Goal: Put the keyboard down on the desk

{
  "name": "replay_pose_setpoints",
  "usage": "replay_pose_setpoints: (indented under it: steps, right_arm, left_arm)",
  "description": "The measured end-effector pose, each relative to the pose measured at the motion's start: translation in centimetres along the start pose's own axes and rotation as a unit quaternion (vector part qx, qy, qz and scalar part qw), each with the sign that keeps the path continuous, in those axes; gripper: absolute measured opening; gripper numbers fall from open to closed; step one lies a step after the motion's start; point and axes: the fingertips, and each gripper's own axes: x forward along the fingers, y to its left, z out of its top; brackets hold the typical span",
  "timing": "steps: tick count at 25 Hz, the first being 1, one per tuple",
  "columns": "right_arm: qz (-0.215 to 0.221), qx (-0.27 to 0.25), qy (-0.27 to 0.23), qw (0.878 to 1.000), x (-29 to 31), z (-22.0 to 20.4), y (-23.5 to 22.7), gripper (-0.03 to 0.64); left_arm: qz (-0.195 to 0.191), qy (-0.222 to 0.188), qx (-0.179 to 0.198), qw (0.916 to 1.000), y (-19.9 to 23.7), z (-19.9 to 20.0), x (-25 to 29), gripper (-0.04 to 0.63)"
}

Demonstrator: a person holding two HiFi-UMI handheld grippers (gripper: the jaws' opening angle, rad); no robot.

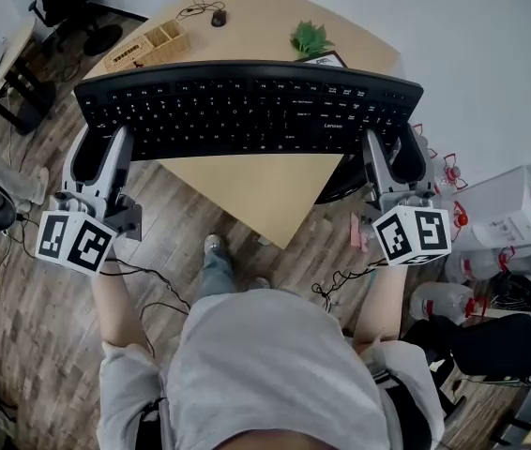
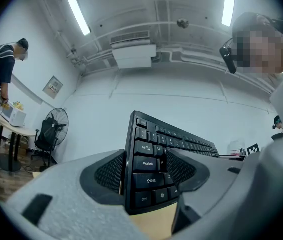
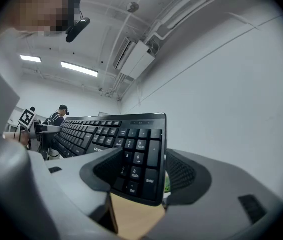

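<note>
Pinched a black keyboard [image 1: 247, 109] by its two short ends. Left gripper [image 1: 97, 153] clamped on the Caps Lock end, right gripper [image 1: 392, 153] clamped on the number-pad end, with pads pressed against front and back. Held in the air, keys facing up toward the head camera, above the near corner of a tan wooden desk [image 1: 247, 195] and not yet resting on it.

Judged risky in three ways:
- Gripped only at narrow edges, so could swing down or drop if either pinch eased early.
- Looked wider than the pointed desk corner beneath, so might overhang and tip to the floor if lowered too close to that edge.
- Might knock the small potted plant [image 1: 311, 37] just behind if carried too far forward.

Showed bare desktop in the middle. Farther back lay a wooden organiser [image 1: 148, 45] and a mouse [image 1: 218, 17] with its coiled cable. Below lay dark plank floor [image 1: 22, 326] strewn with cables, with water jugs [image 1: 444, 300] at the right.

Showed pale walls, strip lights [image 2: 79, 11] and a ceiling air unit [image 2: 134, 56] overhead. Also a standing fan [image 2: 51, 131] and another person [image 2: 1, 64] at a far table.
</note>
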Motion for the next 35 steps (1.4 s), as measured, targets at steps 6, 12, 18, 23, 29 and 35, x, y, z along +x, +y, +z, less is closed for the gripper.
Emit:
replay_pose_setpoints:
  steps: [6, 12, 18, 23, 29, 35]
  right_arm:
    - [0.017, 0.017, 0.018, 1.0, -0.9, 1.5, 0.8, 0.249]
    - [0.006, 0.015, 0.014, 1.0, -0.7, 0.3, 0.2, 0.249]
    - [-0.01, 0.02, 0.03, 0.999, -0.5, -1.0, -0.4, 0.249]
    - [-0.027, 0.023, 0.043, 0.998, -1.0, -1.4, -0.1, 0.249]
    - [-0.048, 0.039, 0.068, 0.996, -1.0, -3.1, -0.8, 0.249]
    - [-0.07, 0.058, 0.114, 0.989, 1.5, -8.9, -0.1, 0.249]
  left_arm:
    - [0.023, 0.019, 0.002, 0.9995, -1.3, 2.3, -2.2, 0.255]
    - [0.012, 0.017, 0.002, 0.9998, -0.8, 1.0, -1.0, 0.255]
    - [0.001, 0.028, -0.003, 0.9996, -0.3, -0.3, 0.5, 0.255]
    - [-0.012, 0.04, -0.009, 0.9991, 0.2, -0.8, 1.2, 0.255]
    - [-0.026, 0.075, -0.017, 0.9967, 0.6, -2.3, 3.1, 0.255]
    - [-0.034, 0.121, -0.037, 0.9914, 4.9, -7.6, 5.8, 0.255]
